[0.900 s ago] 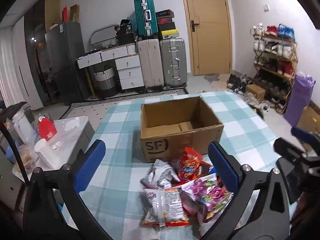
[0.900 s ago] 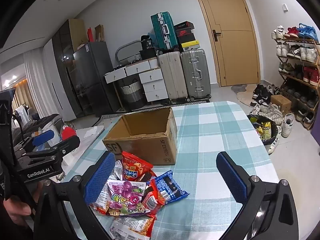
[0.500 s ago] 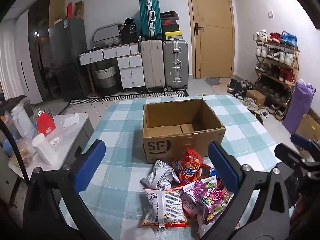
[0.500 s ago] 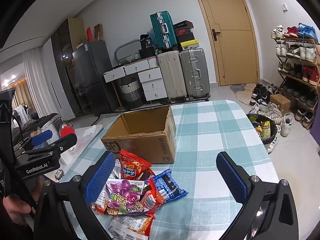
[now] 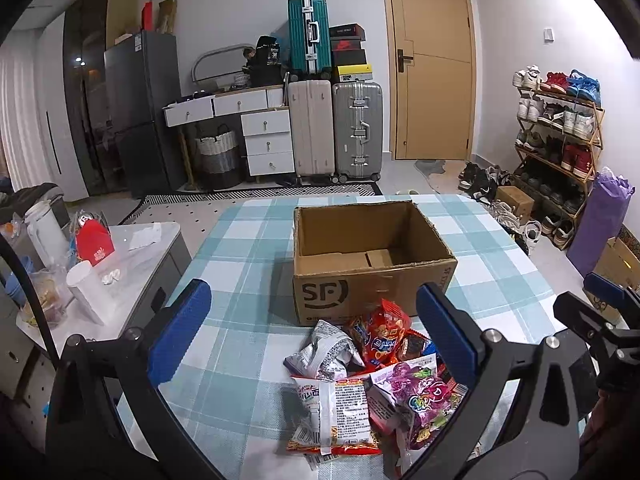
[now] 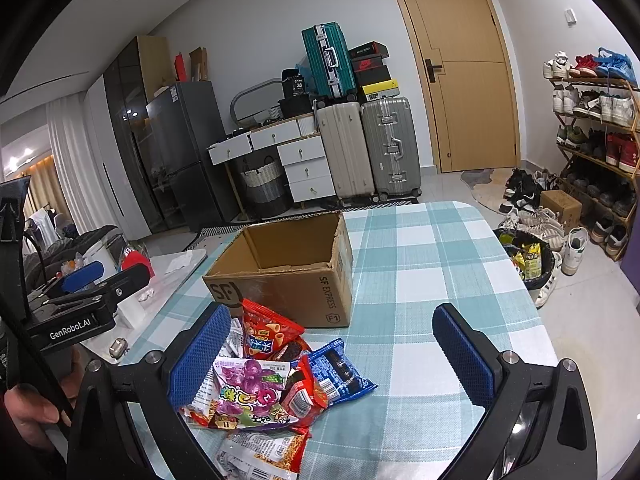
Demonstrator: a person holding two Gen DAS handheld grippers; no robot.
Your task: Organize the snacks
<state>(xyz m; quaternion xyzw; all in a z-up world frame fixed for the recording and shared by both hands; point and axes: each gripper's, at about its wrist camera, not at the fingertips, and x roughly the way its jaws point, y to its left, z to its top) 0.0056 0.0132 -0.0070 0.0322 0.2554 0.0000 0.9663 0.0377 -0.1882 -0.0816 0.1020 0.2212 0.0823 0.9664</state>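
My left gripper [image 5: 312, 336] and right gripper [image 6: 328, 356] both hover with fingers spread wide apart and nothing between the pads. The snack packets [image 5: 372, 380] lie in a loose heap on the checked tabletop [image 5: 248, 264], just in front of the cardboard box [image 5: 360, 256], which stands open and looks empty. I judge these packets light, soft and crinkly, with slick foil skins that could slide out of a pinch, and puffed ones that might crush or burst if I squeeze hard. The safest hold is probably a flat sealed edge, such as the top seam of the red packet [image 6: 268, 328] nearest the box, or the free corner of the blue packet [image 6: 340, 372] to the heap's right. The packets overlap, so I cannot count them, and the lowest ones are cut off by the frame edge and partly hidden behind my own fingers.
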